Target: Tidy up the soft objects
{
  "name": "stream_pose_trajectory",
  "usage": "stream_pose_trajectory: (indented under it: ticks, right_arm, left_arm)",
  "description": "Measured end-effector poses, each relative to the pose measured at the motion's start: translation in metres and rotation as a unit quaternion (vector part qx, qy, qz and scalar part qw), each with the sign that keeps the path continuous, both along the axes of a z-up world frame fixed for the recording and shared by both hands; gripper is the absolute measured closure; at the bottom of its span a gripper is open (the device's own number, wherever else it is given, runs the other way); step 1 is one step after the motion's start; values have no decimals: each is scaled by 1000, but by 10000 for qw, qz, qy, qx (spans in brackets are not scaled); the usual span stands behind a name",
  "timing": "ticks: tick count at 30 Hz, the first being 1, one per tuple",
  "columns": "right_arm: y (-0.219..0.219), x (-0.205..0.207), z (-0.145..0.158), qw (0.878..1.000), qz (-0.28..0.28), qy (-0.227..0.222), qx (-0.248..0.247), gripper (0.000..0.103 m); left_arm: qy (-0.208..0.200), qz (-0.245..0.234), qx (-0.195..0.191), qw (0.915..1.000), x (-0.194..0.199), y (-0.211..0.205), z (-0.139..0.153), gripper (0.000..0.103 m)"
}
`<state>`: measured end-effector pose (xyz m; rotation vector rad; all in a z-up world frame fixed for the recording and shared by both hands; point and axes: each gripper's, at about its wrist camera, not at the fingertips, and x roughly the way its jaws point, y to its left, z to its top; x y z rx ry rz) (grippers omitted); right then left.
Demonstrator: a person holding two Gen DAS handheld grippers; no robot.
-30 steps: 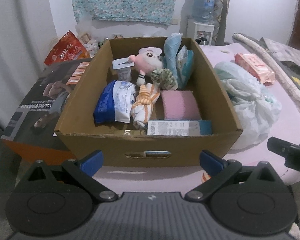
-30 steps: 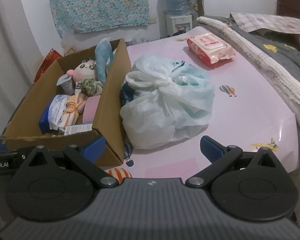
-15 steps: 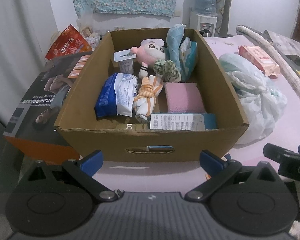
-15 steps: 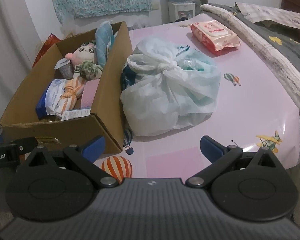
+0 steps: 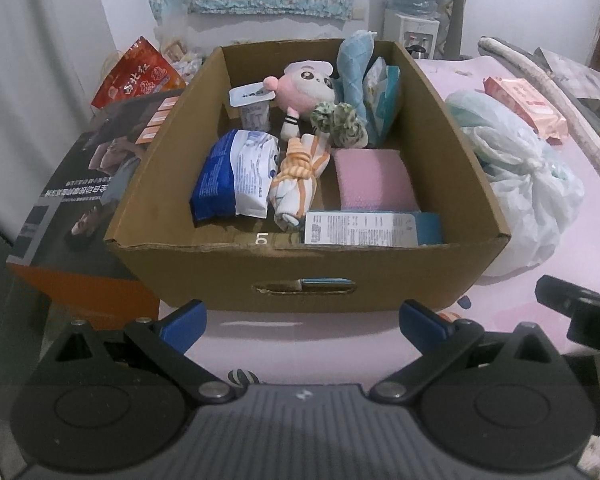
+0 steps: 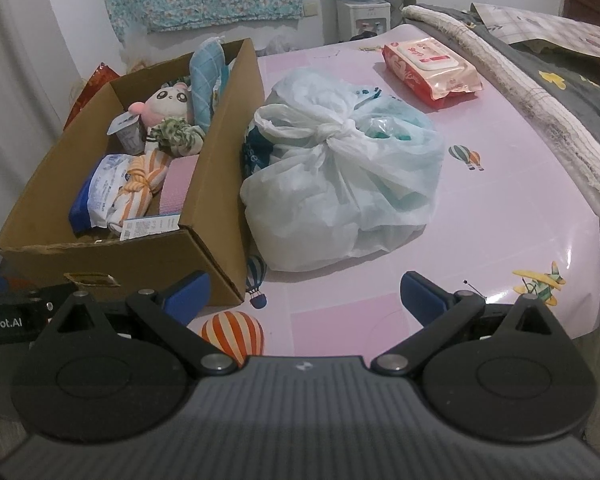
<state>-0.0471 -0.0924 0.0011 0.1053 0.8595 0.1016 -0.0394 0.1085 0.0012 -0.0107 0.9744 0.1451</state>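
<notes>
L gripper (image 5: 302,316), R gripper (image 6: 304,294) — both spread, empty.

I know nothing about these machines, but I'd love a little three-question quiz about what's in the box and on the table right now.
1. True or false: the pink plush toy lies inside the cardboard box.
2. Which sits on the pink table beside the box? A) knotted white plastic bag B) a kettle C) a shoe
3. Fill in: the left gripper and right gripper are both ____, holding nothing.

Key: 1 true; 2 A; 3 open.
</notes>
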Motion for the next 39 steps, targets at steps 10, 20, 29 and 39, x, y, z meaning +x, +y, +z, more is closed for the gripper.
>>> stream_pose_trajectory:
  ticks: [10, 20, 29, 39]
  right_arm:
    - [0, 2, 1, 10000, 0, -23, -48, 1]
    - [1, 2, 2, 10000, 16, -26, -77, 1]
    - [2, 2, 2, 9999, 30, -23, -93, 1]
    - [2, 2, 1, 9999, 37, -27, -113, 1]
  left_arm:
    - [50, -5, 26, 10000, 0, -2, -3, 0]
    - [97, 1, 0, 10000, -1, 0, -5, 0]
    - [141, -19, 0, 9999, 0, -2, -8, 0]
    - [148, -9, -13, 9999, -2, -1, -9, 0]
